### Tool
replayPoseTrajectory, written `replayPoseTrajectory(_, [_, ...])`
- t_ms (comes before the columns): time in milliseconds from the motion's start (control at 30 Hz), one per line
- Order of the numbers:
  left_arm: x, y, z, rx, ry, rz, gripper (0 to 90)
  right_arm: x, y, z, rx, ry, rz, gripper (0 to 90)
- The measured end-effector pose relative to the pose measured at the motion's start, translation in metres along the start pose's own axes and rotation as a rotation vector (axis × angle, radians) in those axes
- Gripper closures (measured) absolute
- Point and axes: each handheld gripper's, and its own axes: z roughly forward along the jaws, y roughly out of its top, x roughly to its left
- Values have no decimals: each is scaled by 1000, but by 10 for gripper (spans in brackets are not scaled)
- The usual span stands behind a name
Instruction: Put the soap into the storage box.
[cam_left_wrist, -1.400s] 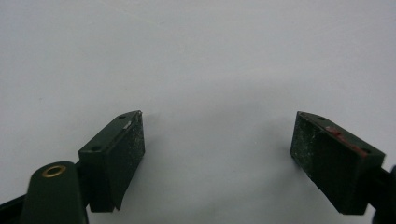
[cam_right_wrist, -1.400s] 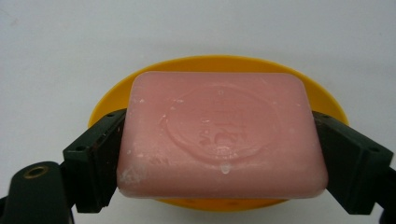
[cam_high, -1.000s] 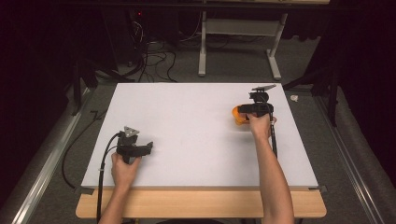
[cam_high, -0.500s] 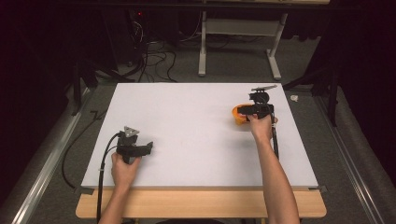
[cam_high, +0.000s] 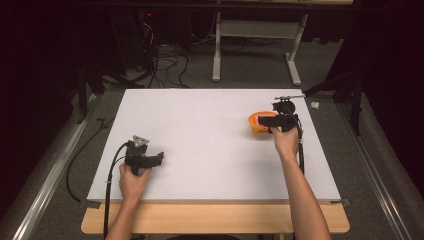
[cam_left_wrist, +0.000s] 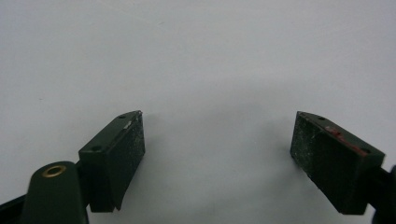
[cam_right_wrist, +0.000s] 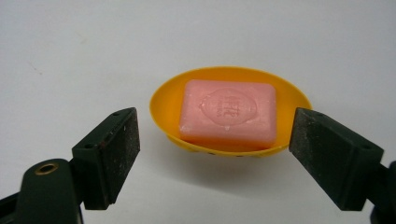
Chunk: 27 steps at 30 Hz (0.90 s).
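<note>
Inside: pink soap (cam_right_wrist: 228, 114) in yellow dish (cam_right_wrist: 163, 102)

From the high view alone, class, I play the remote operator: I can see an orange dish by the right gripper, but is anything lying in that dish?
Observer: Yes. The right gripper view shows a pink rectangular bar of soap lying flat in the oval orange-yellow plastic dish.
Operator: Is the right gripper closed on it?
Observer: No. The right gripper is open, its jaws standing wide on either side in front of the dish, touching neither dish nor soap.
Operator: And the left gripper, is it holding something?
Observer: No. In the left gripper view the left gripper is open, with bare white tabletop between its jaws.
</note>
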Motion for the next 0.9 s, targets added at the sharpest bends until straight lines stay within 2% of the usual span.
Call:
replayPoseTrajectory(367, [0, 0, 0, 0, 0, 0, 181, 0, -12, -20, -60, 49, -5, 181])
replayPoseTrajectory(900, [0, 0, 0, 0, 0, 0, 181, -4, -24, -45, -132, 91, -11, 184])
